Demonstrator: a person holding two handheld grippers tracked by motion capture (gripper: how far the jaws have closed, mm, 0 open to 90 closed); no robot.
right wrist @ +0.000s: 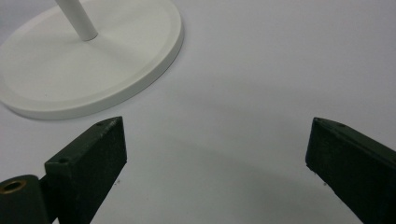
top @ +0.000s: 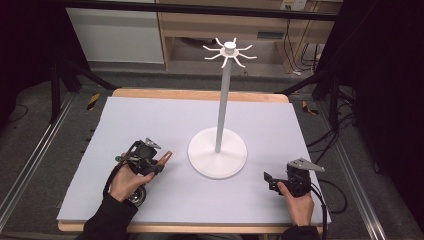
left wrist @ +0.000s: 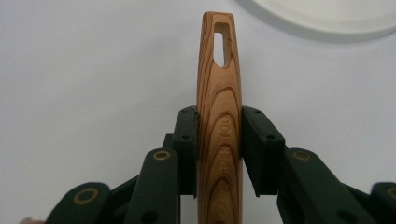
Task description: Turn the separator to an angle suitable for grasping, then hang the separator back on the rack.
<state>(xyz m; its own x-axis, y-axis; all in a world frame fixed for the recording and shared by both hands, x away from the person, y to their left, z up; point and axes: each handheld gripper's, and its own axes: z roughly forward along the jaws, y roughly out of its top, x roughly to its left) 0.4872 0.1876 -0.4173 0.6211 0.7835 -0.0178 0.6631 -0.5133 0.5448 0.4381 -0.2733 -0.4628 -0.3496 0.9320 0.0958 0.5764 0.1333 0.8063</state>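
Nearest the table's front edge, at about seven o'clock from the middle of the mat, the left hand (top: 126, 182) carries the left gripper (top: 159, 162), and its two black jaws are clamped tight on a wooden handle (left wrist: 218, 116), one pad pressed against each side of it. The handle (top: 165, 157) pokes out past the jaw tips toward three o'clock, its free end tapering to a rounded tip with a long slot (left wrist: 222, 46) cut through it; the rest of the piece runs back between the jaws, and I cannot tell what sort of utensil it belongs to. Over at about five o'clock the right hand (top: 299, 202) rests on the pale lilac mat (top: 150, 115) with the right gripper (top: 270, 180) pointing toward nine o'clock, its jaws spread wide with only mat between them. Between the two grippers and a little farther back, near the centre, stands the white stand (top: 218, 150) on its round base (right wrist: 93, 70), close to the handle's tip but apart from it. Its thin pole (top: 223, 100) rises straight up to a ring of curved hooks (top: 230, 52) at twelve o'clock, all bare.
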